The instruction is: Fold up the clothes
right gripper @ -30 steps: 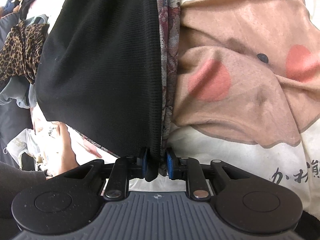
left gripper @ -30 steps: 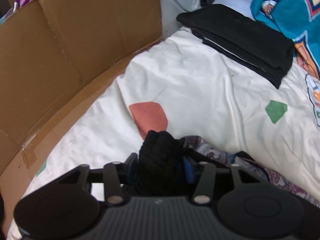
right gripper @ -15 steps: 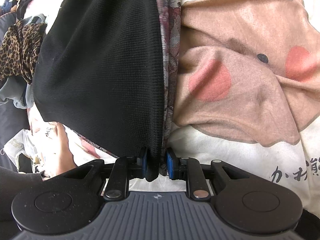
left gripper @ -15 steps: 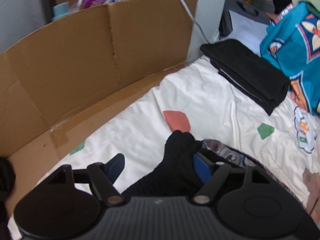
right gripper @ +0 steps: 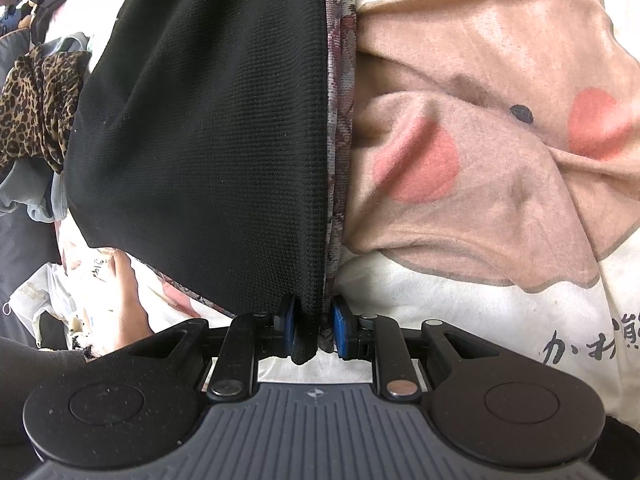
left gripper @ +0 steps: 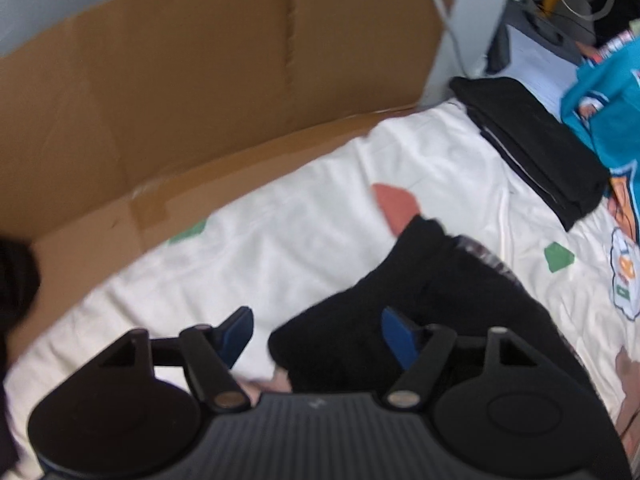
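Observation:
A black knit garment (left gripper: 440, 280) with a patterned lining lies on the cream sheet (left gripper: 300, 240) in the left wrist view. My left gripper (left gripper: 316, 322) hovers over its near end. The jaws stand wide and are closing, with a fold of the cloth below and between them, and the blue pads do not press on it. In the right wrist view my right gripper (right gripper: 314, 320) is shut on the edge of the same black garment (right gripper: 220, 120), which stretches away from the pads with its patterned lining (right gripper: 340, 80) showing along the right side.
A brown cardboard sheet (left gripper: 200, 80) stands along the bed's far left side. A folded black pile (left gripper: 532, 152) and a teal printed garment (left gripper: 608, 100) lie at the far right. A leopard-print cloth (right gripper: 36, 104) and a person's hand (right gripper: 128, 308) sit left of the right gripper.
My left gripper let go of the black garment's bunched corner and opened wide. It drew back and rolled, and the corner now lies on the sheet. The right gripper kept still.

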A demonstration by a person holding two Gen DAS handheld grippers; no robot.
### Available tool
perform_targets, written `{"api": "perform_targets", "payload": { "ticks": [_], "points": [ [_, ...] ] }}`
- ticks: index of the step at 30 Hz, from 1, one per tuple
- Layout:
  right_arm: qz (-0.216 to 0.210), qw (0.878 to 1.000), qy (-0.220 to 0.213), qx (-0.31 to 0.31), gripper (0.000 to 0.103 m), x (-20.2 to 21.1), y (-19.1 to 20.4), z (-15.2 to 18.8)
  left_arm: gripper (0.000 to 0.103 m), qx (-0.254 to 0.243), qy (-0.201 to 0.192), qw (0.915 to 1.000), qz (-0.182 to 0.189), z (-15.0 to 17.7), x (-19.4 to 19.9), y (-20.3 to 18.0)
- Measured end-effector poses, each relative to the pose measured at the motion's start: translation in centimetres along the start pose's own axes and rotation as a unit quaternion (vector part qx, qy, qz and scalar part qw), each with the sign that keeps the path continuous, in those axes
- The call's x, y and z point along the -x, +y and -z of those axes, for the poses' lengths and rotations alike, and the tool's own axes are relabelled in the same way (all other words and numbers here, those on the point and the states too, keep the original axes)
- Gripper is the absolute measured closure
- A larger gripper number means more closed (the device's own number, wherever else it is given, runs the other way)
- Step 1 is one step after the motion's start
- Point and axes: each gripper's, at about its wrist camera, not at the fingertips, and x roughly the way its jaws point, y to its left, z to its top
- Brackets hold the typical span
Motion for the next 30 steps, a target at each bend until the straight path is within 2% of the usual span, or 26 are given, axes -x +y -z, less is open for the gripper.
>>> {"api": "perform_targets", "payload": {
  "ticks": [5, 8, 11, 13, 15, 18, 23, 25, 28, 30],
  "points": [
    [-0.002, 1.000, 0.000, 0.000, 0.080, -0.1, 0.1, 0.1, 0.031, 0.049, 0.025, 0.9976, 0.043, 2.0, -1.4, 1.1],
    [-0.004, 1.000, -0.001, -0.001, 0.080, -0.2, 0.1, 0.2, 0.036, 0.096, 0.035, 0.9931, 0.058, 2.7, -2.9, 1.8],
    [-0.004, 1.000, -0.002, -0.003, 0.080, -0.2, 0.1, 0.2, 0.047, 0.126, 0.027, 0.9889, 0.073, 3.0, -3.6, 2.1],
    [-0.004, 1.000, -0.003, -0.003, 0.080, -0.1, 0.1, 0.3, 0.064, 0.114, 0.021, 0.9907, 0.071, 3.0, -3.6, 1.9],
    [-0.003, 1.000, -0.005, -0.002, 0.080, -0.1, 0.2, 0.4, 0.073, 0.093, 0.016, 0.9934, 0.065, 2.7, -3.3, 1.6],
    [-0.002, 1.000, -0.006, -0.001, 0.080, -0.2, 0.4, 0.3, 0.078, 0.051, 0.007, 0.9974, 0.051, 1.8, -2.6, 1.0],
    [0.000, 1.000, -0.008, 0.000, 0.080, -0.3, 0.8, 0.6, 0.077, 0.012, -0.014, 0.9997, 0.019, 0.1, -2.3, -0.4],
    [0.000, 1.000, -0.009, -0.001, 0.080, -0.3, 0.8, 0.7, 0.067, 0.018, 0.007, 0.9998, 0.006, 0.1, -3.3, -0.6],
    [0.000, 1.000, -0.015, -0.005, 0.080, -0.1, 0.7, 0.7, 0.060, 0.027, 0.017, 0.9995, -0.005, 0.4, -3.4, -0.2],
    [0.000, 1.000, -0.017, -0.006, 0.080, -0.1, 0.7, 0.8, 0.050, 0.030, 0.020, 0.9993, -0.009, 0.7, -2.9, 0.2]
  ]
}}
